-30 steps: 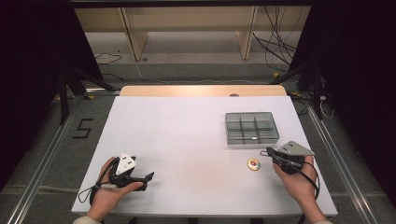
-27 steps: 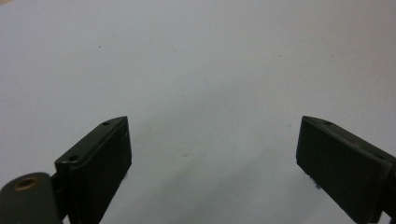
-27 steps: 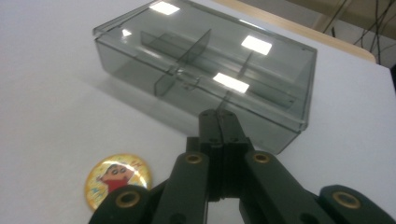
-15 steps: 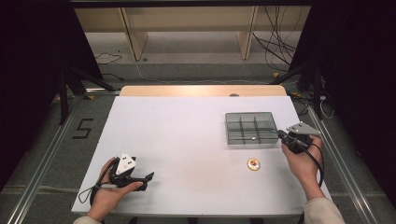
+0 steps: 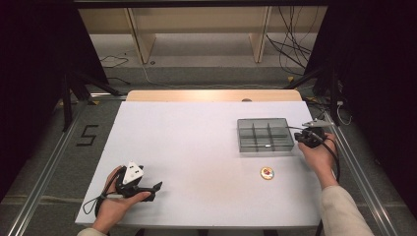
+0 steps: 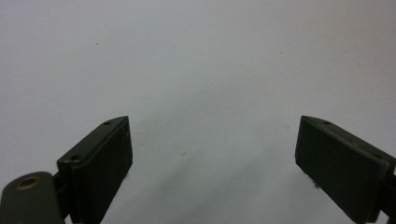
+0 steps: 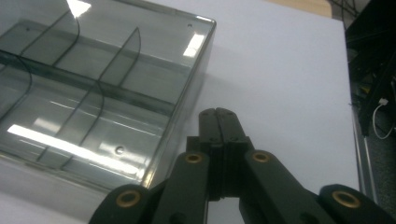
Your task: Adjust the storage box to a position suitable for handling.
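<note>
My right gripper [image 5: 301, 138] has its jaws pressed fully together and holds nothing. I keep it just beside the right wall of the clear divided box [image 5: 265, 135], probably so the tips can push or steady the box. The box sits on the right part of the white table [image 5: 196, 147], its compartments seeming empty. A small round token [image 5: 267, 173] lies nearer to me, apart from the box. My left gripper [image 5: 147, 189] rests low at the near left corner with jaws wide apart and nothing between them, I think only waiting. Beyond the table I see wooden shelves [image 5: 196, 29], grey floor and cables.
</note>
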`<state>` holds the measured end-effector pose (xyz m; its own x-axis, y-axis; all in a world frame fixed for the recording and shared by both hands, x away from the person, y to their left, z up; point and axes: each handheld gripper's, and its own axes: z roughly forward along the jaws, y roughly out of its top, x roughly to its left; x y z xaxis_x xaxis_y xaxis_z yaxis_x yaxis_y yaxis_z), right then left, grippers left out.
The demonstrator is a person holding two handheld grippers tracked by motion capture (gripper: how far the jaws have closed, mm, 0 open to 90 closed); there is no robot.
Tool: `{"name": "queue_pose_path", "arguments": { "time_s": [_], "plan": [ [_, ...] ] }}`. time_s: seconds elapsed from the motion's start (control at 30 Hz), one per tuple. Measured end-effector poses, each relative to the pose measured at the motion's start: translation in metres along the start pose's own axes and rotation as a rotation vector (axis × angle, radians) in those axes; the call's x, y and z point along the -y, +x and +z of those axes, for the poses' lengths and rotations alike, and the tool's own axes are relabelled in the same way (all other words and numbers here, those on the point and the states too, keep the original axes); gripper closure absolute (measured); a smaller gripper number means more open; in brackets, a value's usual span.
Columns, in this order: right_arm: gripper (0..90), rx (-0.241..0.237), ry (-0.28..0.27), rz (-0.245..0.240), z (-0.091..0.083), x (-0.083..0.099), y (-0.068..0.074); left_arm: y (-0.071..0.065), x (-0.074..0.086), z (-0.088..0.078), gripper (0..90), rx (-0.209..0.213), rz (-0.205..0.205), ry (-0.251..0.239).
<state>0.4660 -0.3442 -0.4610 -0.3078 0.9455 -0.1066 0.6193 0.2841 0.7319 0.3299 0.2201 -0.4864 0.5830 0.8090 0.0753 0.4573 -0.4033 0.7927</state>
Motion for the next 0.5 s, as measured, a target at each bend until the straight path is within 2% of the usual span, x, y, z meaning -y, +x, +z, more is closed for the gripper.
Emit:
{"name": "queue_pose_path", "arguments": {
  "time_s": [0.3,0.5],
  "plan": [
    [90.0,-0.058,0.036,-0.006,0.015,-0.001,0.0,0.0,0.0,0.001,10.9,0.001,-0.003,0.004],
    [90.0,-0.067,0.044,-0.015,0.018,-0.001,-0.001,0.0,0.0,0.001,11.0,0.0,0.0,0.007]
  ]
}}
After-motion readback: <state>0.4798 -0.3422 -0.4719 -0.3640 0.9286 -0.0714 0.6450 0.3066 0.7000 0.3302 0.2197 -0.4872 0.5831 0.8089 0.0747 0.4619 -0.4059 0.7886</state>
